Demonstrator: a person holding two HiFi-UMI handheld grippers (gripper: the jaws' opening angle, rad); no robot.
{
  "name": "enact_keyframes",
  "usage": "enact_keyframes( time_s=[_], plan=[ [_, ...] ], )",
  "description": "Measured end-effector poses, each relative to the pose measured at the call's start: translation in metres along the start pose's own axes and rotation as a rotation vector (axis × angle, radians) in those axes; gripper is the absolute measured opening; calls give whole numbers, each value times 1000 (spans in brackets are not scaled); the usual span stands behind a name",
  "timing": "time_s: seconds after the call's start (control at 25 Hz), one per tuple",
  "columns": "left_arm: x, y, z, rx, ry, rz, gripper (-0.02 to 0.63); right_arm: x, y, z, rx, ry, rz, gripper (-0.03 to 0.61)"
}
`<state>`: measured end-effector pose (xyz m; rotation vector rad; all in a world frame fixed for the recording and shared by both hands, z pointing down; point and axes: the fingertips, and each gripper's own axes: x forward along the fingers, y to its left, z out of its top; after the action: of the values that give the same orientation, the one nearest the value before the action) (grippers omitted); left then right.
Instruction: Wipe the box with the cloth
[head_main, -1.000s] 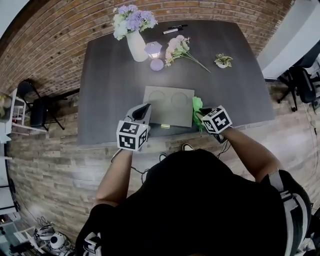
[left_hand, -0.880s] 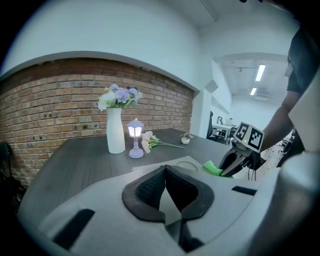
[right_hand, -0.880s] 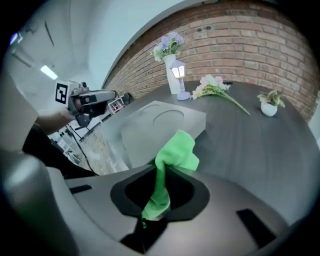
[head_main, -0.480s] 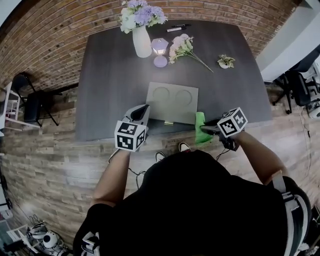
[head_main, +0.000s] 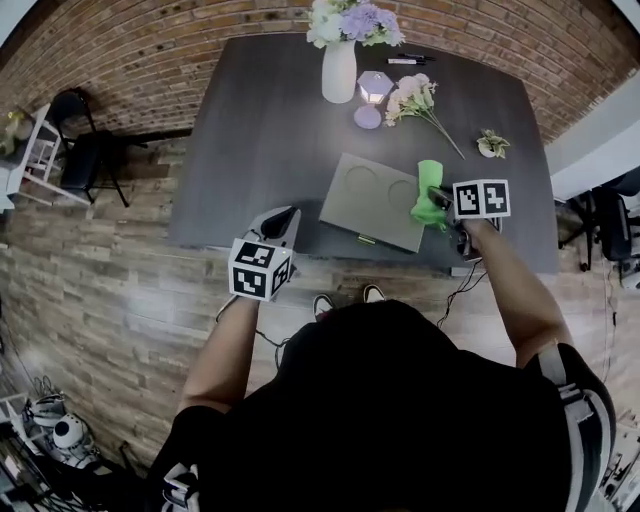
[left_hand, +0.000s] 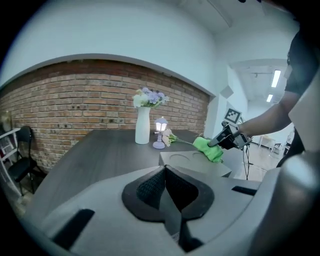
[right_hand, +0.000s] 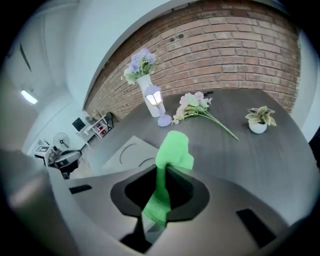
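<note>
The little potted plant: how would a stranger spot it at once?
Start at the dark table in front of the brick wall and look to its far right part. There the potted plant stands alone, right of the loose bunch of pink flowers. It is the only greenery in a small white pot, with pale-edged leaves and no blooms.

soft, even indoor light fills all three views; a ceiling strip light (left_hand: 275, 78) glows at the right of the left gripper view and shadows on the dark table (head_main: 260, 130) are faint. fisheye distortion bends the brick wall (head_main: 150, 50) and blackens the corners, and the left gripper (left_hand: 165, 171) and right gripper (right_hand: 163, 172) look blurred close to their lenses.
</note>
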<state>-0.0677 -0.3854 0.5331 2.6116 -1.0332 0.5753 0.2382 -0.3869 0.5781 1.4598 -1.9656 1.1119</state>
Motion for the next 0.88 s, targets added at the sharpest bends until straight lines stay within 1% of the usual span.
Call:
enact_keyframes(
  time_s=[0.08, 0.28, 0.36, 0.44, 0.52, 0.6, 0.64, 0.72, 0.8, 0.88],
  plan=[
    [-16, 14, -7, -19, 1, 39, 6, 28, 26, 8, -38, 35, 6, 54],
    [-54, 43, -24, -61, 3, 132, 6, 100, 118, 25, -160, 97, 107, 54],
    [-69, 55, -34, -79, 9, 169, 6, 122, 162, 30, -196, 109, 175, 54],
    [-84, 64, -41, -97, 11, 201, 6, 132, 211, 28, -232, 126, 272, 54],
    [-93, 73, -43, -107, 5, 221, 6, 133, 256, 22, -266, 138, 374, 54],
    [-97, 79, -42, -108, 0, 224, 6, 129, 286, 17, -285, 139, 445, 54],
    [-96, 81, -41, -105, 0, 221, 6, 126, 292, 14, -285, 138, 462, 54],
    [-91, 82, -37, -97, 1, 202, 6, 123, 288, 8, -270, 137, 455, 55],
    [-78, 78, -30, -78, -1, 167, 6, 121, 262, 3, -230, 134, 406, 55],
    [-60, 70, -19, -48, -3, 116, 6, 114, 223, 0, -165, 116, 337, 54]
  ],
)
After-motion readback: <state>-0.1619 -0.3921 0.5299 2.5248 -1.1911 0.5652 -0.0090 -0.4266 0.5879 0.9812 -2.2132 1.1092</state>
